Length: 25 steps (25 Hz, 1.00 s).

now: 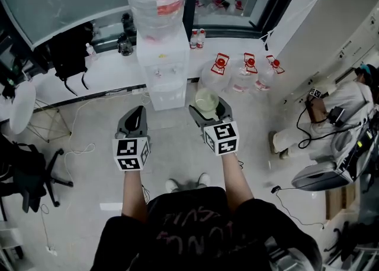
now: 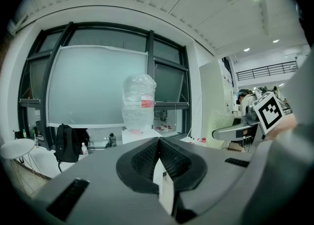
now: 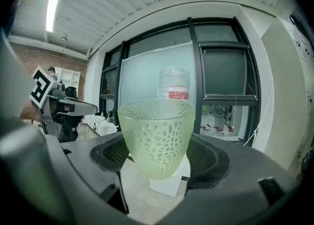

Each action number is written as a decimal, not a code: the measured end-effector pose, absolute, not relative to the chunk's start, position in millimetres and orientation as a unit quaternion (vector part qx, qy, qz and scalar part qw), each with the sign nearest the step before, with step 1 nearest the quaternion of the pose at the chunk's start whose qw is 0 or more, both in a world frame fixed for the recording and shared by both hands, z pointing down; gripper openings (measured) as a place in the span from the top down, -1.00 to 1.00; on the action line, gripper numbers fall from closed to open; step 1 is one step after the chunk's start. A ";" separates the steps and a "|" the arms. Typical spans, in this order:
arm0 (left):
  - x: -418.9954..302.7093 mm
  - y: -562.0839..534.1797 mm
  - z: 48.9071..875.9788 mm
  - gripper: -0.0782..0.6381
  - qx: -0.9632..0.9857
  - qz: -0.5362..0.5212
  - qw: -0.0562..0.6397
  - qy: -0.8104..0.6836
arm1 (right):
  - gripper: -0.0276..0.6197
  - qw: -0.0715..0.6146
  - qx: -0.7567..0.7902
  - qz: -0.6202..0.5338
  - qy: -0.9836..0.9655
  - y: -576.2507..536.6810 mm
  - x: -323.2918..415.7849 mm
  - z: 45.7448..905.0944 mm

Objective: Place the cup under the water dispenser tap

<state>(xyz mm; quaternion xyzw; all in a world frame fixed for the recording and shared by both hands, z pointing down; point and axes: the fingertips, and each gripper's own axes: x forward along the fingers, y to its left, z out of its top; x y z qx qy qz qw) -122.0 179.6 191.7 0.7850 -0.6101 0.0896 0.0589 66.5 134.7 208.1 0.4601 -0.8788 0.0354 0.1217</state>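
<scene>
Here the right hand-held gripper (image 1: 211,112) points forward, clasping the cup (image 3: 157,135).

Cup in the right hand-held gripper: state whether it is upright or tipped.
Upright: the cup has its open rim on top, level, and its narrow base below.

Head camera sits high, staring steeply down past the person's forearms onto the left hand-held gripper (image 1: 137,115) and right hand-held gripper (image 1: 208,107), floor beneath, water dispenser (image 1: 163,65) on the far side. Left gripper view rides low behind its own jaws, facing almost level at the far window (image 2: 98,84). Right gripper view does likewise, the cup (image 3: 157,135) right up against its lens. All three share the dispenser's bottle (image 3: 175,82), and each gripper view catches the other hand-held gripper at its edge.
</scene>
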 end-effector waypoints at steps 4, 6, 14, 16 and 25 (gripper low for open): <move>-134.0 174.3 197.3 0.76 0.792 0.089 0.063 -0.601 | -0.22 0.125 0.465 0.033 -0.876 130.8 53.0 210.3; -136.9 170.8 201.5 0.75 0.795 0.090 0.065 -0.596 | -0.22 0.129 0.468 0.030 -0.874 127.0 48.1 212.4; -136.4 142.5 225.8 0.76 0.809 0.098 0.089 -0.573 | -0.22 0.141 0.475 0.036 -0.868 100.4 40.5 226.6; -131.8 131.5 230.1 0.75 0.811 0.103 0.090 -0.569 | -0.22 0.139 0.475 0.041 -0.868 88.6 42.9 229.9; -122.3 60.3 253.1 0.75 0.798 0.127 0.107 -0.579 | -0.22 0.131 0.461 0.062 -0.876 6.4 52.4 252.9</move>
